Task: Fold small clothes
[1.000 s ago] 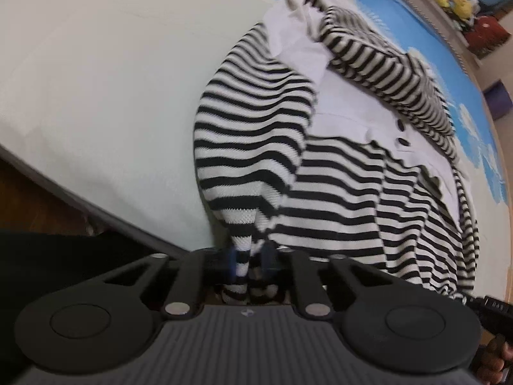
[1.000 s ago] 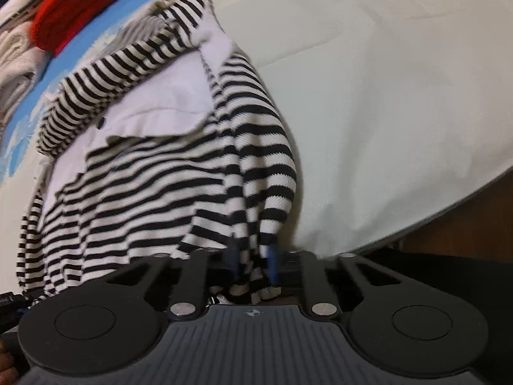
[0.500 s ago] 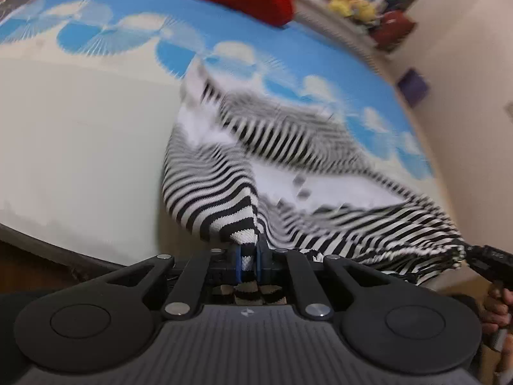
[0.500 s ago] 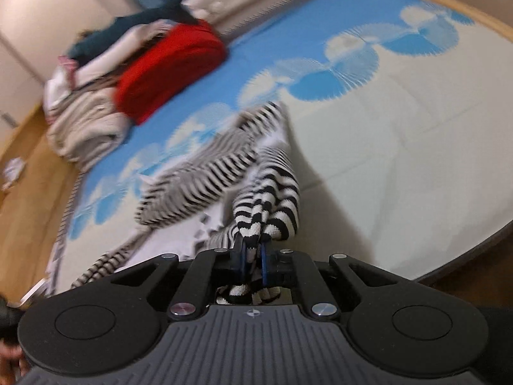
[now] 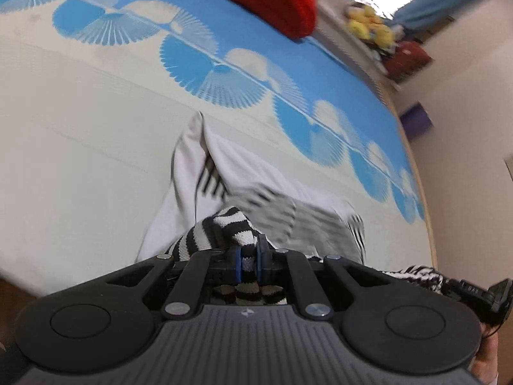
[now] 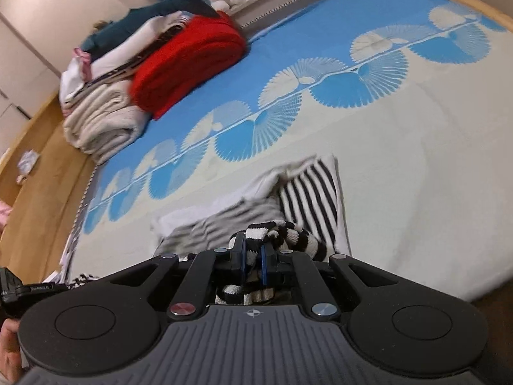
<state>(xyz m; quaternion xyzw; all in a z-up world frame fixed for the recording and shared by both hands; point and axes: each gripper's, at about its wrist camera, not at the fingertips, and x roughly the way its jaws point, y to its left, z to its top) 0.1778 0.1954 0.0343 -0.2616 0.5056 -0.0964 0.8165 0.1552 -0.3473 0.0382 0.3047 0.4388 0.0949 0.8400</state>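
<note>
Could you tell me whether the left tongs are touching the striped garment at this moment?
Touching. The left wrist view shows the left tongs shut on a bunched fold of the striped garment, with the blue pads pressed against the fabric on both sides.

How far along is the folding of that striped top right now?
Done: both grippers have hold of the striped top, left gripper and right gripper each shut on its near edge. In hand: that edge is raised off the bedspread while the far part lies flat. Left: laying the lifted edge over, then any further folds. No finished fold shows yet.
</note>
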